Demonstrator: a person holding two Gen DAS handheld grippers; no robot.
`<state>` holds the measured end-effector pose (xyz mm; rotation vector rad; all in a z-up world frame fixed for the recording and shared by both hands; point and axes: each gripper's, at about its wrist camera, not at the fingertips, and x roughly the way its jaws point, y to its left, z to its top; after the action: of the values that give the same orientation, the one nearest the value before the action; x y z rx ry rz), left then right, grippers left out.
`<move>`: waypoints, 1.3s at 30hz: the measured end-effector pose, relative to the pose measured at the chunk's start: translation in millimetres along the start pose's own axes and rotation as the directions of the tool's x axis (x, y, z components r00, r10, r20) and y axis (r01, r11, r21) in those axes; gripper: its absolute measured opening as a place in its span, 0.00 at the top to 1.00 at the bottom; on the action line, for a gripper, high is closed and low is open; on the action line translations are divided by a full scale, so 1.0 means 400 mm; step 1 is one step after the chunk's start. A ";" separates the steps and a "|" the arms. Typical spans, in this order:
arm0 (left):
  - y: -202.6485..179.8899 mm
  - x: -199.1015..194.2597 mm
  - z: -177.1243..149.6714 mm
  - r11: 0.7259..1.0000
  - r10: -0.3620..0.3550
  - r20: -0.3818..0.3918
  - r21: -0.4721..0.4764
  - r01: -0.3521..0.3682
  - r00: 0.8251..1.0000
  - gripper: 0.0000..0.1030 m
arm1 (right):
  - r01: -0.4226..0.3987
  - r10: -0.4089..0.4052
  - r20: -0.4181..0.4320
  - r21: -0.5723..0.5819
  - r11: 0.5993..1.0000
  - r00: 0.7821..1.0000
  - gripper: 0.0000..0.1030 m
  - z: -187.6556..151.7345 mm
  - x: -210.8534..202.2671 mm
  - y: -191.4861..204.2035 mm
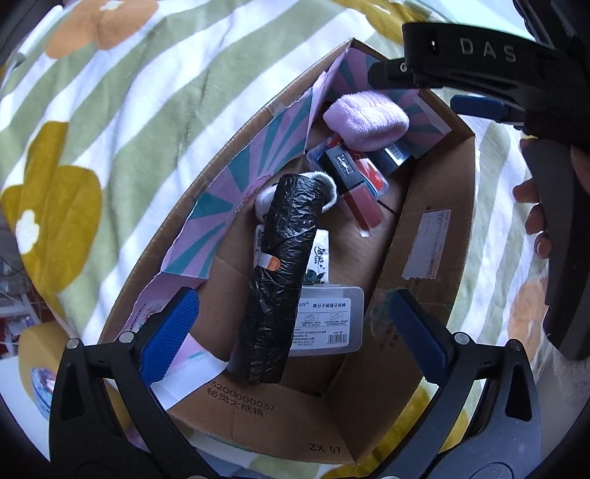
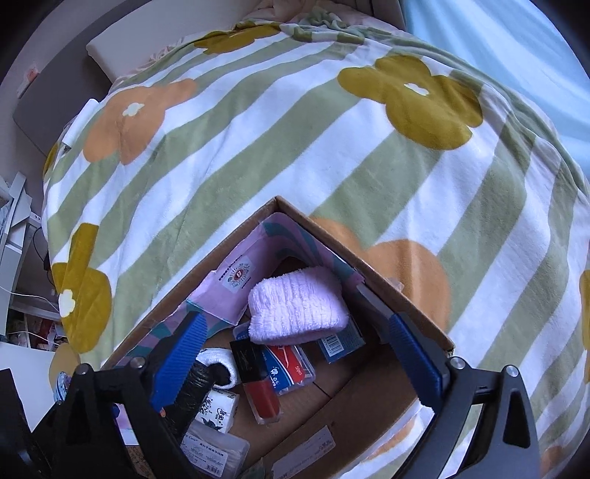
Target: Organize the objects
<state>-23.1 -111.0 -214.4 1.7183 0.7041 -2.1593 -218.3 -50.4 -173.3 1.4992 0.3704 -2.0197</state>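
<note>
An open cardboard box (image 1: 435, 258) sits on a striped flower blanket. Inside lie a black roll of bin bags (image 1: 280, 272), a clear plastic floss-pick case (image 1: 328, 320), a tissue pack (image 1: 320, 258), a red lip gloss with black cap (image 1: 354, 188), a folded lilac towel (image 1: 365, 119) and a white sock (image 1: 330, 184). My left gripper (image 1: 295, 331) is open and empty above the box's near end. My right gripper (image 2: 298, 353) is open and empty over the box, just in front of the lilac towel (image 2: 295, 306); it also shows in the left wrist view (image 1: 475, 105).
The blanket (image 2: 295, 140) covers a bed around the box (image 2: 405, 306). Torn pink and teal paper (image 1: 236, 177) lines the box's left wall. A pillow (image 2: 177, 33) lies at the bed's far end. Cluttered shelves (image 2: 18, 258) stand to the left.
</note>
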 end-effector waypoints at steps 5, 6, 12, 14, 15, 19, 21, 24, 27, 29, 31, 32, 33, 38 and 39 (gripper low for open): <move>-0.022 -0.010 0.005 1.000 0.000 0.017 0.005 0.000 1.000 0.00 | 0.012 -0.012 -0.002 0.003 1.000 1.000 0.05 -0.013 -0.021 0.002; -0.026 -0.014 0.008 1.000 0.001 0.021 0.008 -0.002 1.000 0.00 | 0.017 -0.017 0.003 0.005 1.000 1.000 0.05 -0.015 -0.030 0.002; -0.031 -0.087 0.008 0.999 -0.026 0.050 0.022 0.025 0.998 0.00 | 0.024 -0.024 0.024 0.028 0.999 0.999 0.05 -0.040 -0.116 0.004; -0.042 -0.127 0.003 0.999 -0.027 0.063 0.039 0.025 0.998 0.00 | 0.037 -0.039 0.035 0.036 0.999 0.999 0.05 -0.054 -0.161 0.006; -0.045 -0.151 0.002 0.999 -0.026 0.071 0.049 0.022 0.997 0.00 | 0.039 -0.041 0.037 0.039 0.998 0.998 0.05 -0.061 -0.182 0.007; -0.066 -0.225 -0.001 0.995 -0.027 0.105 0.099 0.017 0.994 0.00 | 0.057 -0.061 0.055 0.068 0.996 0.997 0.05 -0.098 -0.277 0.005; -0.083 -0.256 -0.002 0.991 -0.025 0.121 0.131 0.009 0.992 0.00 | 0.068 -0.074 0.064 0.091 0.994 0.995 0.05 -0.120 -0.319 -0.004; -0.108 -0.303 -0.007 0.983 -0.029 0.149 0.186 0.000 0.988 0.00 | 0.088 -0.098 0.073 0.136 0.987 0.992 0.05 -0.160 -0.382 -0.021; -0.143 -0.340 -0.011 0.968 -0.041 0.167 0.252 -0.002 0.985 0.00 | 0.114 -0.134 0.098 0.187 0.976 0.986 0.05 -0.205 -0.444 -0.041; -0.169 -0.360 -0.013 0.956 -0.061 0.175 0.293 0.008 0.983 0.00 | 0.136 -0.165 0.111 0.229 0.964 0.980 0.05 -0.241 -0.486 -0.058; -0.196 -0.374 -0.015 0.943 -0.084 0.182 0.333 0.019 0.980 0.00 | 0.152 -0.191 0.113 0.286 0.946 0.975 0.05 -0.275 -0.519 -0.077; -0.209 -0.381 -0.016 0.935 -0.091 0.188 0.354 0.019 0.978 0.00 | 0.160 -0.206 0.116 0.320 0.934 0.972 0.05 -0.296 -0.537 -0.090; -0.222 -0.388 -0.017 0.927 -0.099 0.190 0.375 0.021 0.977 0.00 | 0.169 -0.223 0.120 0.353 0.920 0.967 0.05 -0.318 -0.554 -0.102; -0.273 -0.406 -0.023 0.897 -0.151 0.178 0.438 0.059 0.972 0.00 | 0.223 -0.312 0.105 0.495 0.840 0.944 0.05 -0.441 -0.622 -0.159; -0.283 -0.410 -0.025 0.891 -0.165 0.175 0.448 0.071 0.971 0.00 | 0.232 -0.326 0.098 0.517 0.824 0.940 0.05 -0.466 -0.631 -0.168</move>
<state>-32.8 -22.7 -35.9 1.6357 0.2810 -2.6980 -66.6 177.4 -5.8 1.6032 -0.0244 -2.6162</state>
